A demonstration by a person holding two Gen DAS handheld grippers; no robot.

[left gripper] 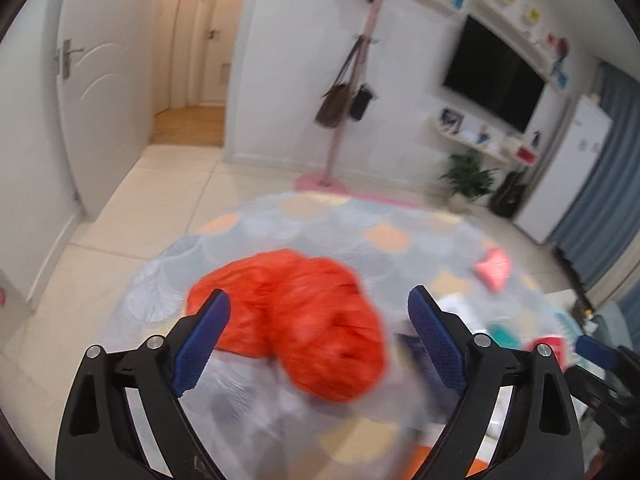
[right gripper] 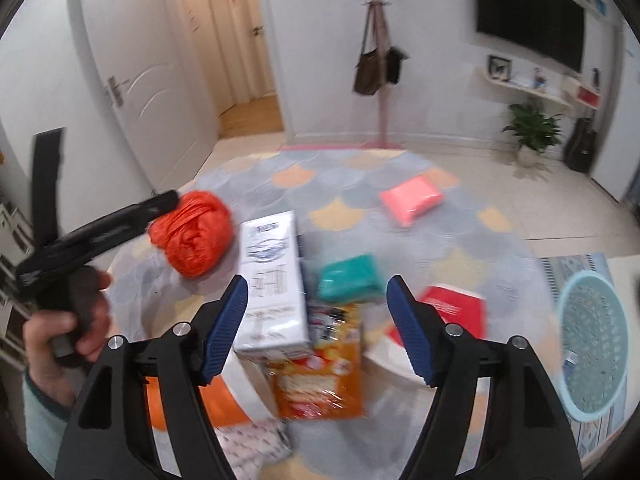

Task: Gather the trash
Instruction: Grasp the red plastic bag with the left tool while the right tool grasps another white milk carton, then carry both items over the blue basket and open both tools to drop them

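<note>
The crumpled orange plastic bag (left gripper: 296,320) lies on the scallop-patterned rug (left gripper: 320,224), just ahead of our left tool (left gripper: 320,336), whose jaws stand wide and empty. We judge this the approach (nothing gathered yet); next, close on the bag. Our right tool (right gripper: 316,328), also spread and empty, hovers over the white carton (right gripper: 274,280) and orange snack packet (right gripper: 320,368).

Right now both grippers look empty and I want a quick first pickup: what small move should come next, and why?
Probably ease the left gripper forward and down onto the orange bag. Its fingers stand open with nothing between them, and the bag lies on the rug just ahead, filling the gap in the left wrist view.
</note>
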